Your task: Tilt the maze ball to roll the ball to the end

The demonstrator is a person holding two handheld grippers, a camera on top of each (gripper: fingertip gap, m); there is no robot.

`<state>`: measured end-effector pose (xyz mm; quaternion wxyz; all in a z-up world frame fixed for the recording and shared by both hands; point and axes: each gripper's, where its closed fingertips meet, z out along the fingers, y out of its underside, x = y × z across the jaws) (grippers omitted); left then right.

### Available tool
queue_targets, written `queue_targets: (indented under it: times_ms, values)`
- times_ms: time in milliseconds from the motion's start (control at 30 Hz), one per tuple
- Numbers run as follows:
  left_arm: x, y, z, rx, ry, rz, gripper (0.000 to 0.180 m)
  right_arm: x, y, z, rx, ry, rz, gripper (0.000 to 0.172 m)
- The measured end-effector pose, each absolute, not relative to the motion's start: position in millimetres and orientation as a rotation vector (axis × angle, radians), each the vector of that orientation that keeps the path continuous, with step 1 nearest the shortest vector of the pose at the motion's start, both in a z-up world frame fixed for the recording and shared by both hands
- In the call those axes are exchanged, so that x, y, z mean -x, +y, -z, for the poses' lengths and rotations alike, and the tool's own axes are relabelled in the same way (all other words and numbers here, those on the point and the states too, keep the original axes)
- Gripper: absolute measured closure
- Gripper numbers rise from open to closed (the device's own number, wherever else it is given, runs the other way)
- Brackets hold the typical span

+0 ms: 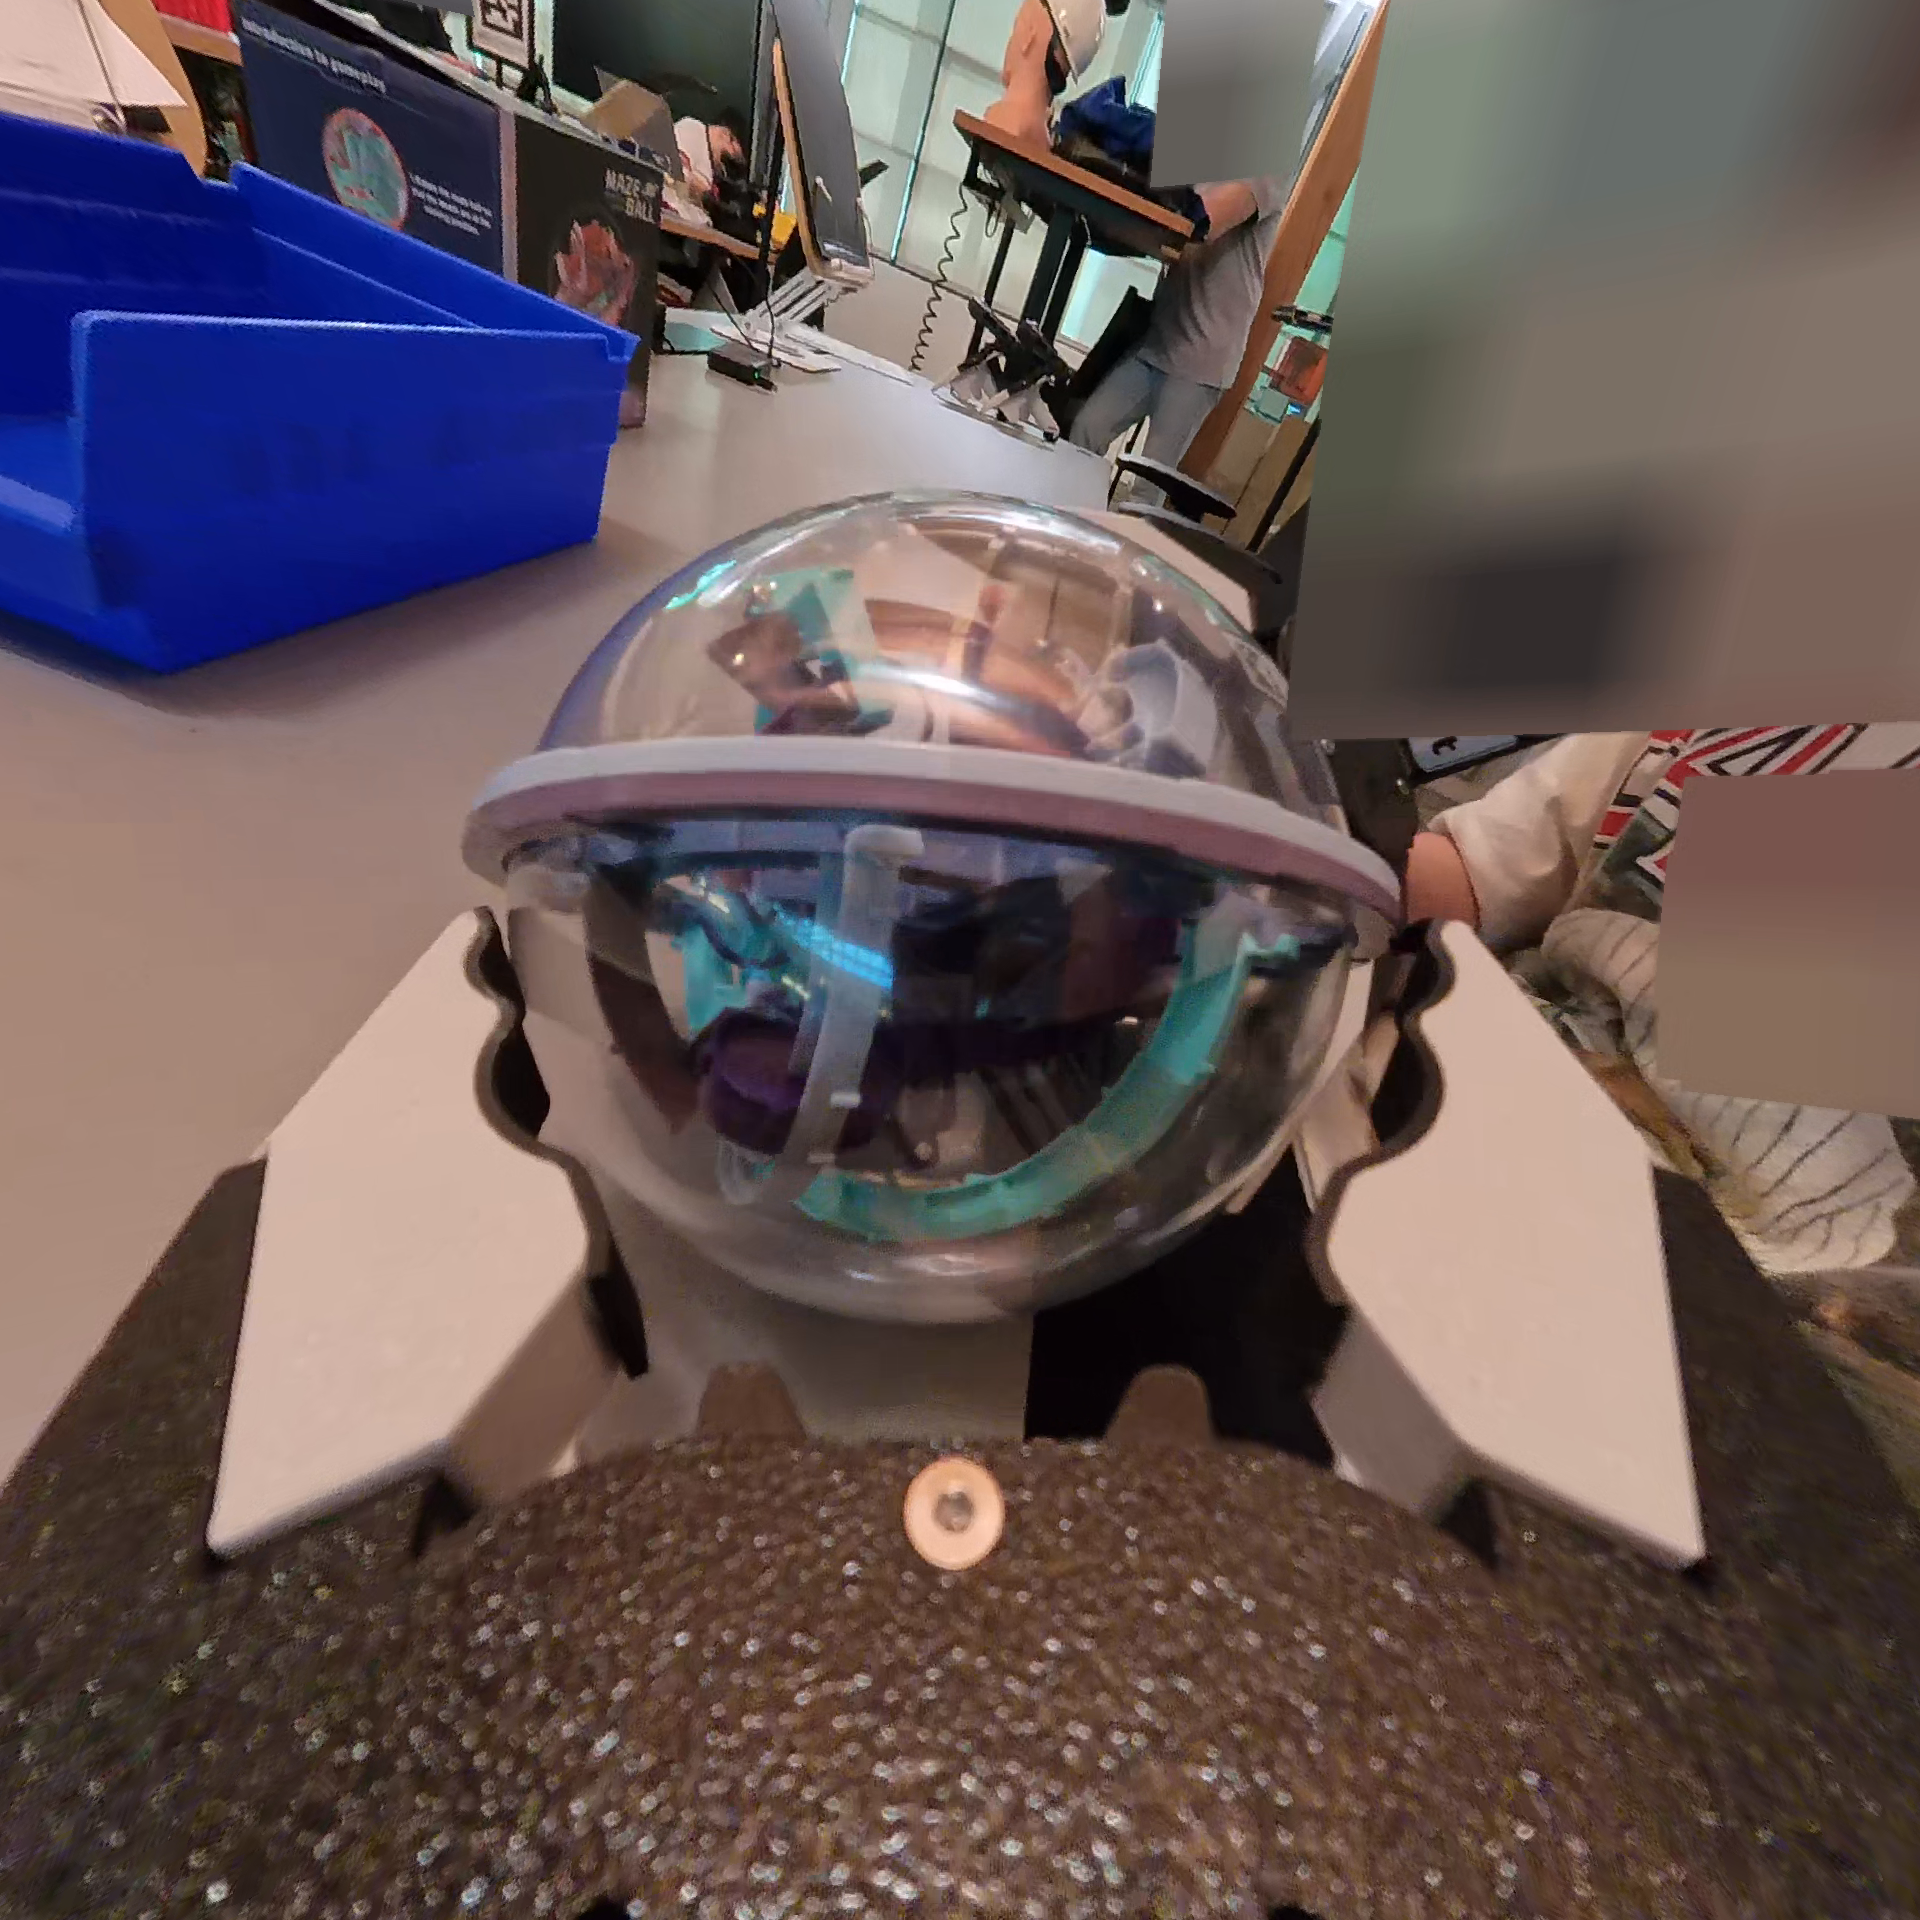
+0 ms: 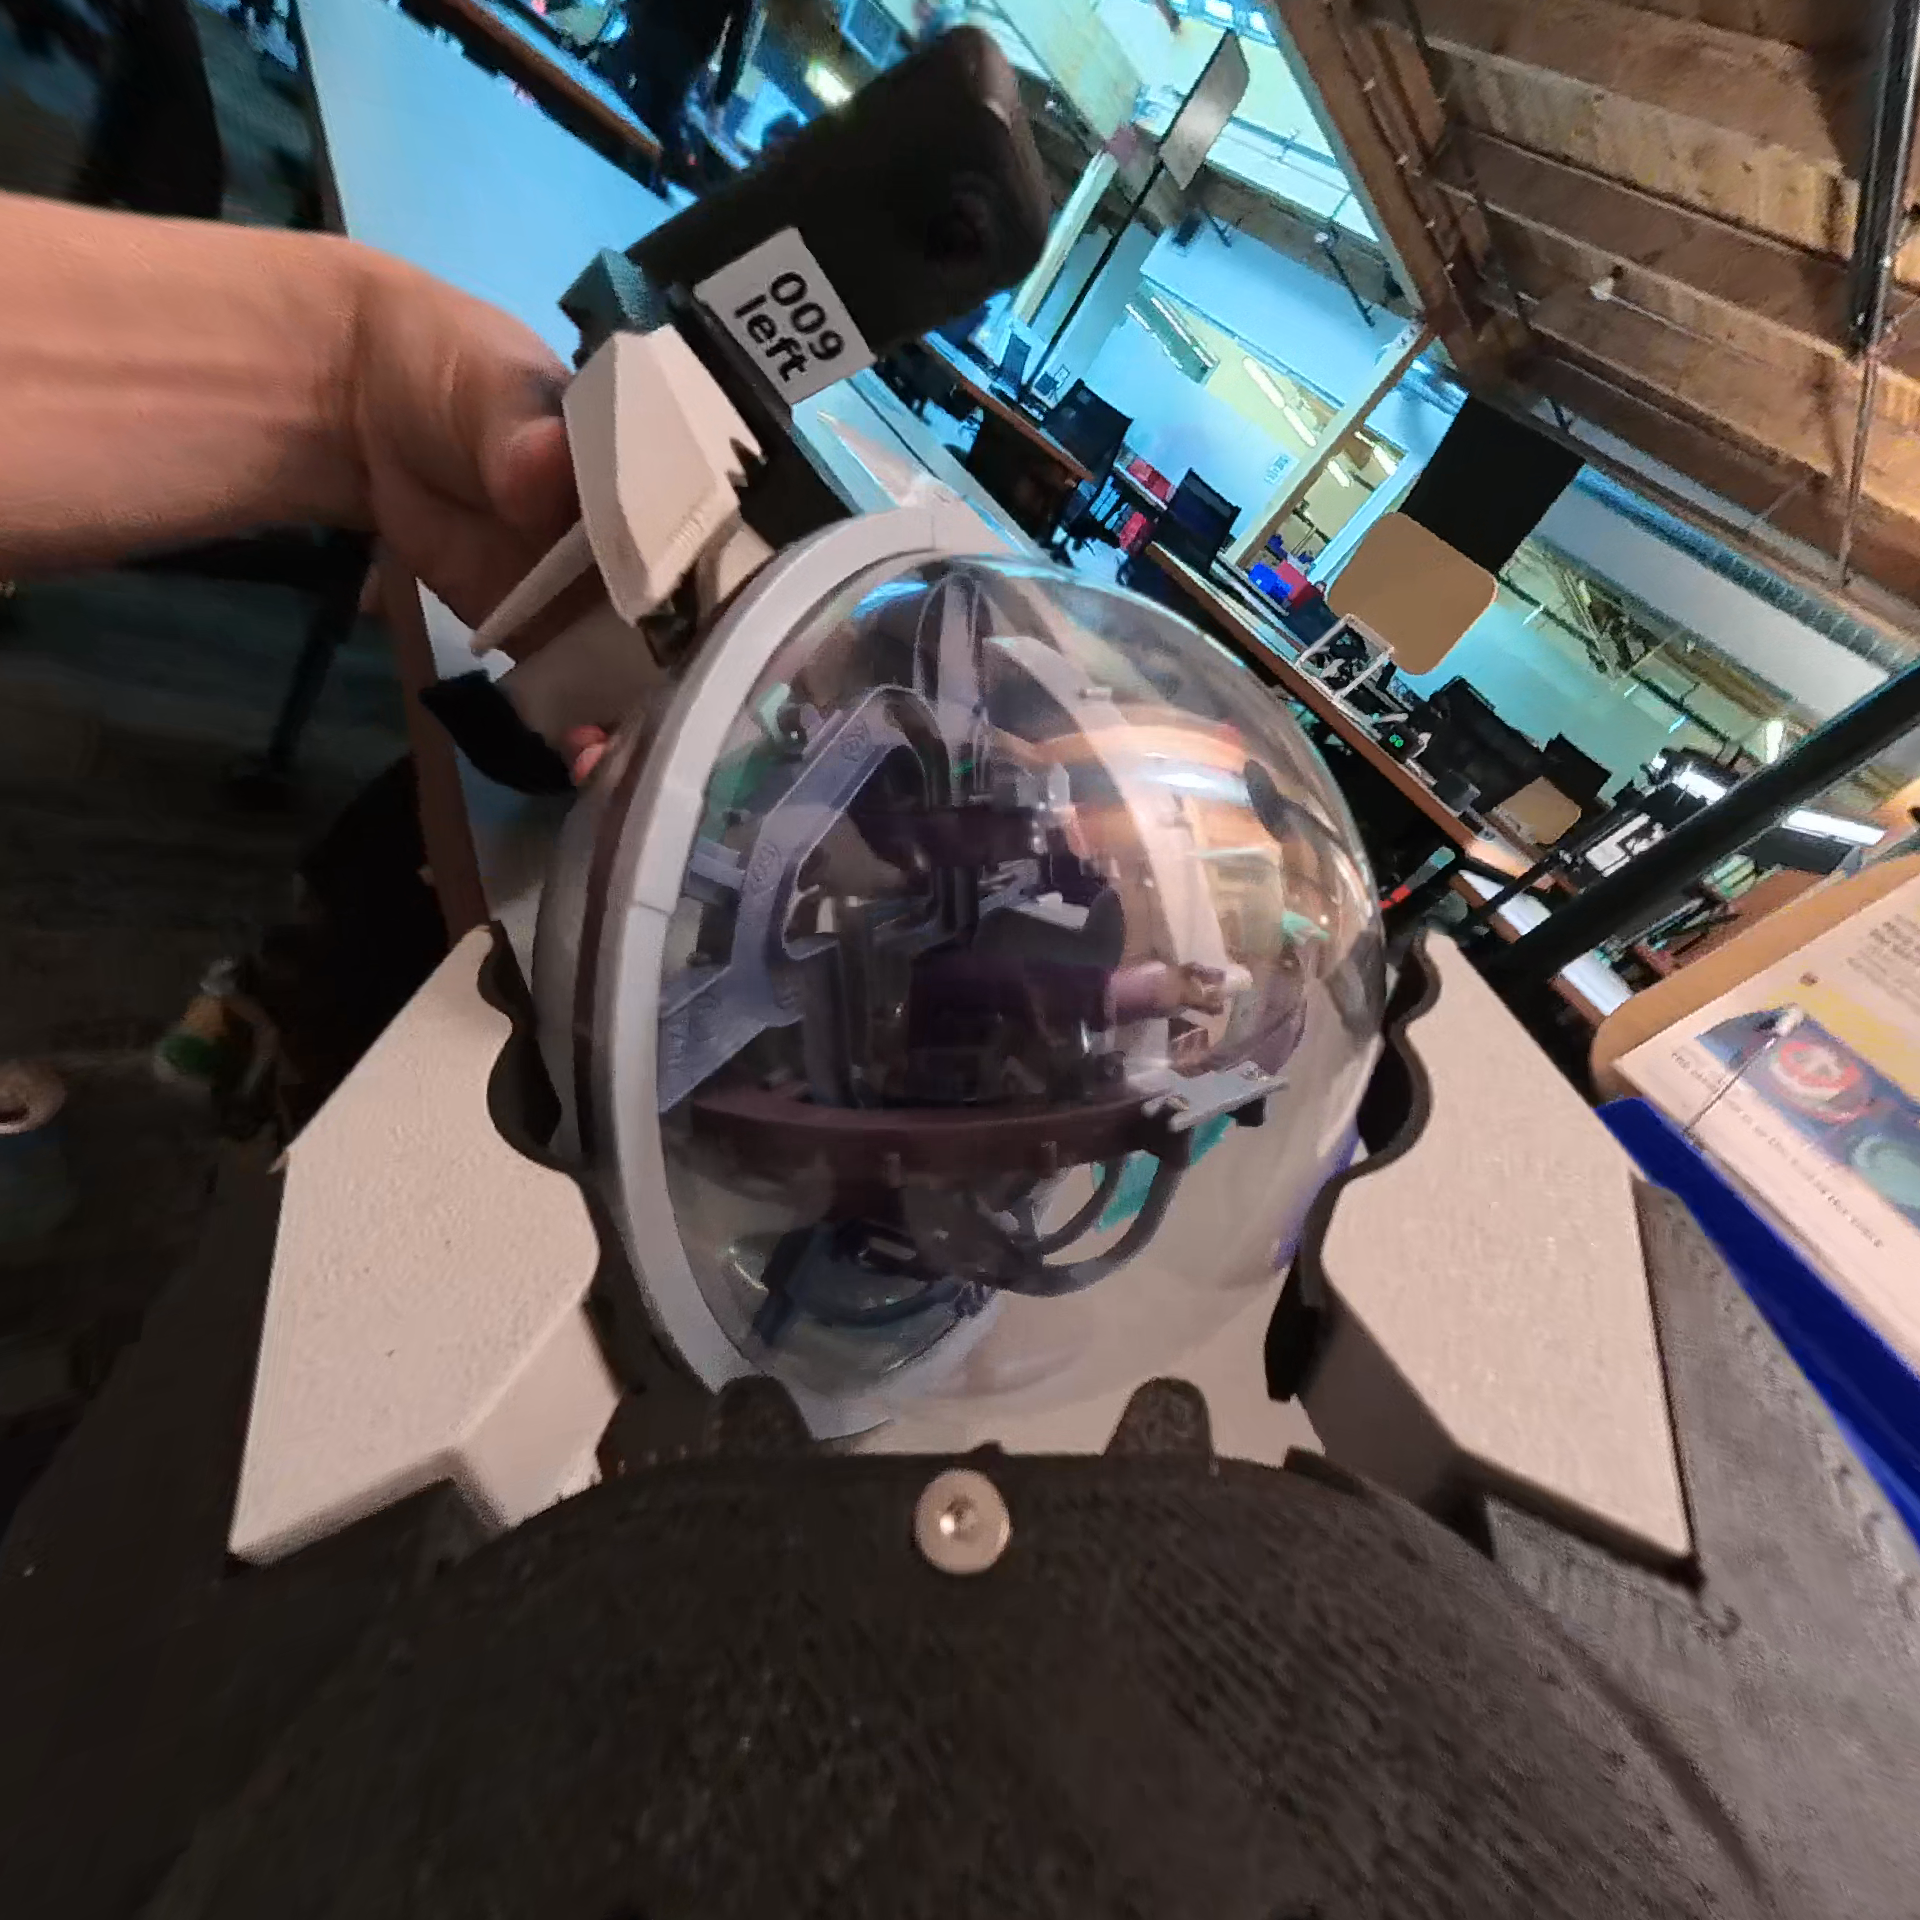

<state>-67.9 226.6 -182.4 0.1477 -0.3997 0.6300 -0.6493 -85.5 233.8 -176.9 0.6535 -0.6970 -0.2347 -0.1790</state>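
The pale grey worktop (image 1: 312, 831) fills the left part of the left wrist view. On it, well behind, stands a large blue plastic bin (image 1: 291, 436), and behind the bin a dark printed cardboard box (image 1: 582, 260).

The clear plastic maze ball with a grey ring around its middle (image 1: 935, 904) is between both tools, above the edge of the worktop and a little tilted. Inside it there are teal, purple and grey tracks. I cannot tell where the small ball inside is.

The left tool (image 1: 951, 997) is spread very wide, and the maze ball (image 2: 966, 987) fills the whole space between its two pale fingers (image 1: 416, 1195). The dark wavy pads lie against the left and right sides of the sphere, just under the grey ring.

The right tool (image 2: 956, 1039) is also spread very wide around the same sphere. Its pale fingers (image 2: 416, 1247) press on the two sides; here the grey ring stands nearly upright at the left side.

In the right wrist view, the left tool is at the top left of the sphere, and a person's hand (image 2: 447, 447) holds it. At the right edge lies a printed sheet (image 2: 1818, 1091) on a blue rim.
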Motion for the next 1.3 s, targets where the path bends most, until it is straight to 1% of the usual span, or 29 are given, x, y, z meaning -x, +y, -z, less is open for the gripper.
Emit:
queue_targets:
  times_ms: [67,167,367,533,567,633,833,1167,1300]
  values:
    - [65.9,226.1,182.1,1.173,1.797,1.884,0.023,86.2,231.6,174.7,1.576,-0.568,0.429,0.02]
    - [65.8,224.0,182.0,1.186,1.786,1.916,0.024,87.8,229.1,174.4,1.563,-0.616,0.437,0.02]
    - [63.7,235.1,161.0,1.269,1.592,2.169,0.026,88.7,230.5,180.2,1.539,-0.812,0.607,0.02]
    - [60.2,236.5,160.2,1.319,1.6,2.139,0.025,87.2,231.0,182.4,1.532,-0.901,0.647,0.02]
    - [57.4,238.9,159.9,1.351,1.579,2.137,0.029,86.8,231.7,182.6,1.534,-0.911,0.65,0.02]
    - [52.0,244.5,169.7,1.393,1.595,2.028,0.047,86.9,233.2,182.5,1.541,-0.93,0.64,0.02]
    - [57.2,240.5,175.5,1.34,1.671,1.95,0.045,76.9,230.6,186.3,1.59,-0.842,0.516,0.014]
    - [65.5,229.7,180.2,1.183,1.785,1.852,0.046,72.3,218.9,190.6,1.652,-0.765,0.487,0.015]
    - [65.6,228.4,180.6,1.173,1.796,1.836,0.045,76.3,215.7,183.4,1.654,-0.644,0.301,0.016]
